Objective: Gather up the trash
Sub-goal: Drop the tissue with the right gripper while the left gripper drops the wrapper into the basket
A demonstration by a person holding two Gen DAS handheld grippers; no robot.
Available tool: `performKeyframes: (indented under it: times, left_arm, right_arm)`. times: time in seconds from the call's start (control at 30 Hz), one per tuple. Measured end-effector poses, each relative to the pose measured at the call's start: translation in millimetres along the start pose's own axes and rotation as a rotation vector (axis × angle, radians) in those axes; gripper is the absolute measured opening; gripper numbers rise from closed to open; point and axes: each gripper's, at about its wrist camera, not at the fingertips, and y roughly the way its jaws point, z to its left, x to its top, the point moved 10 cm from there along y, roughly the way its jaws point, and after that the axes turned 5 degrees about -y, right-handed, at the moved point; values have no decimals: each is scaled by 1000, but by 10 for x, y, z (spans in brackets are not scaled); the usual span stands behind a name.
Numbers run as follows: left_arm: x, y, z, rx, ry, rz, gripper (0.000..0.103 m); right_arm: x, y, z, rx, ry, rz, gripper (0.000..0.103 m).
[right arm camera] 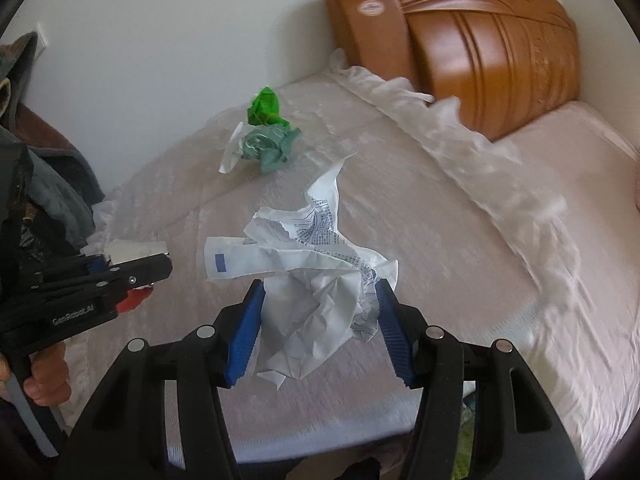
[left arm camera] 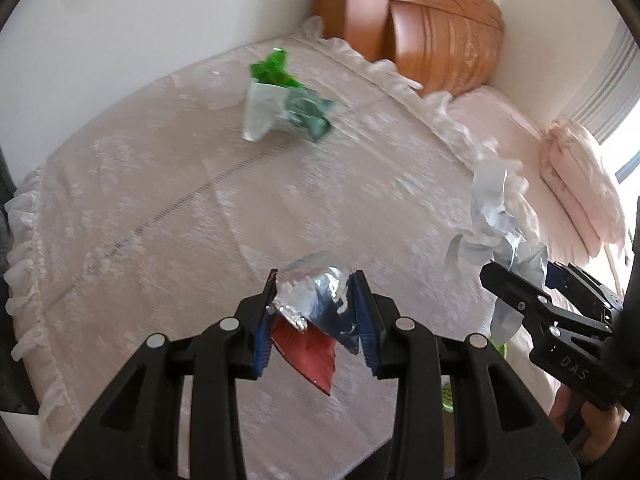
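My left gripper (left arm camera: 316, 284) is shut on a crumpled silver and red foil wrapper (left arm camera: 316, 312) and holds it above the bed. It also shows in the right wrist view (right arm camera: 136, 264) at the left. My right gripper (right arm camera: 320, 292) is shut on a crumpled white printed paper (right arm camera: 312, 272), held above the bed; in the left wrist view the right gripper (left arm camera: 520, 276) holds the paper (left arm camera: 492, 224) at the right. A pile of green and white wrappers (left arm camera: 280, 96) lies on the bed near the wall, also seen in the right wrist view (right arm camera: 260, 136).
The bed has a pale pink lace cover (left arm camera: 200, 200) with a frilled edge. A brown wooden headboard (right arm camera: 480, 52) stands at the back. Pink pillows (left arm camera: 576, 184) lie at the right. Dark clothes (right arm camera: 40, 184) hang at the left. A white wall (right arm camera: 160, 40) runs behind the bed.
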Motion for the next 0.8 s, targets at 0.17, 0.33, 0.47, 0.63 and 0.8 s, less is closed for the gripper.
performKeyframes:
  times: [0.17,0.33,0.47,0.63,0.8]
  left_arm:
    - [-141,-21,-285,-17,56,14,35]
    - [-189,-41,-513,-33,101,16,35]
    - [-204,-8,-654,-45,130,27,35]
    - [-236,17,-857,-63,181,36,35]
    - [-305,60,-1075,-84,239,59,35]
  right_arm:
    - [-184,-145,-174,-26,27,4,56]
    - [-264,-245,-304,-35,56,-5,56]
    - [-329,-343,-444,-63,70,-15,56]
    - [-581,-562,-966,-166,169,-31,56]
    - [-1202,-543,-1648,-309,314,61,57]
